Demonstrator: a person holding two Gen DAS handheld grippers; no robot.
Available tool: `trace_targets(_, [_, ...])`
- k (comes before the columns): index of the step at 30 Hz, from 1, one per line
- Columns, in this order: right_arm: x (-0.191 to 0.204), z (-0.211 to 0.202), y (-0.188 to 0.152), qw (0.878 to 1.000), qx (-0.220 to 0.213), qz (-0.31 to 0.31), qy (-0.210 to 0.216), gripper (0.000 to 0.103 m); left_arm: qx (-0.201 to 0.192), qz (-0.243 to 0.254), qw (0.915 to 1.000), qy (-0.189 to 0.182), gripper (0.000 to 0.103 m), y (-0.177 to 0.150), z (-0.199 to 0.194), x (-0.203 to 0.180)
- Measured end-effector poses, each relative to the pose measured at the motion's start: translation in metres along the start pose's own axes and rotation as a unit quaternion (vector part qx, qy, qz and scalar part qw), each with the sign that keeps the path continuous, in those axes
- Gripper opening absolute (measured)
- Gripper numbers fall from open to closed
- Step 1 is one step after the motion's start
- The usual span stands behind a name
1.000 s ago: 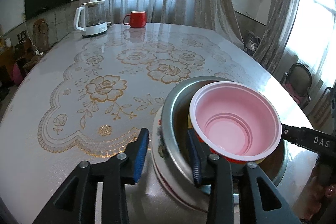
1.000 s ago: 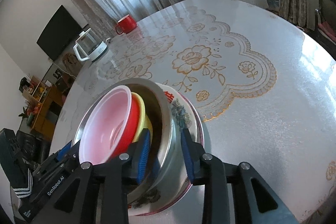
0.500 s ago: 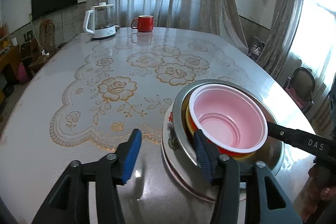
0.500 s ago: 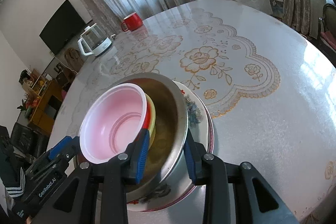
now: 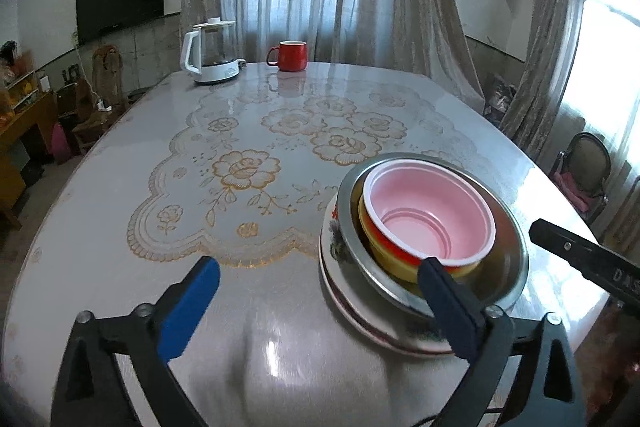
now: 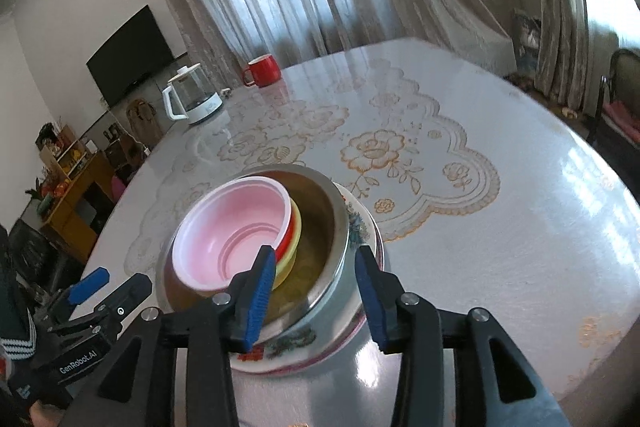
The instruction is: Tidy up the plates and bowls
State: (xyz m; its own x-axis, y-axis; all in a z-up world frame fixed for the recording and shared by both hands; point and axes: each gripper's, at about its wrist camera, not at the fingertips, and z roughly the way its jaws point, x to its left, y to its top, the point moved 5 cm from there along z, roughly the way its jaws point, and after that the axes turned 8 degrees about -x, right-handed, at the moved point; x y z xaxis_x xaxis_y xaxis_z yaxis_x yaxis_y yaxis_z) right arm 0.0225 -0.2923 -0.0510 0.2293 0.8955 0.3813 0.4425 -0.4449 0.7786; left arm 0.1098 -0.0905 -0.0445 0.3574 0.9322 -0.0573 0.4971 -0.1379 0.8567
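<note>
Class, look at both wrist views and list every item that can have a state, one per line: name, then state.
pink bowl: empty, nested on top of the stack
red bowl: nested under the pink bowl
yellow bowl: nested under the red bowl
metal bowl: upright, holding the nested bowls
patterned plate: flat on the table, under the metal bowl
left gripper: jaws opening, nothing between them
right gripper: jaws opening, straddling the metal bowl's wall
kettle: lid on

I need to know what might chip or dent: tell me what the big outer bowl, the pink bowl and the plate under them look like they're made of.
Big outer bowl: apparently stainless steel, shiny grey with mirror-like reflections.
Pink bowl: likely thin plastic, matte, with moulded steps in its base.
Plate: probably glazed ceramic, glossy white with a printed pattern.
</note>
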Motion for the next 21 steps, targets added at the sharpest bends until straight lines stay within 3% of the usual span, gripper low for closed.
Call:
trace_targets(6, [0.008,-0.012,-0.016,1.0,0.003,-0.019,-0.002,0.053,0.007,0.018,0.9995,0.025,0.103,-0.013,-0.015,-0.005])
trace_targets(7, [0.01,-0.014,-0.019,1.0,0.001,-0.026,-0.004,0.056,0.006,0.025,0.9991,0.034,0.103,-0.018,-0.019,-0.005])
trace_targets(9, [0.017,-0.02,-0.026,0.999,-0.007,-0.049,-0.007,0.072,0.007,0.04,0.9976,0.056,0.103,-0.026,-0.023,-0.005])
trace_targets(13, [0.028,-0.034,-0.038,0.997,-0.026,-0.071,-0.009,0.075,0.024,0.083,0.9893,0.118,0.103,-0.043,-0.027,-0.008])
trace_targets(21, [0.033,-0.046,-0.061,0.995,-0.037,-0.087,-0.027,0.076,0.029,0.086,0.9918,0.09,0.103,-0.062,-0.044,-0.013])
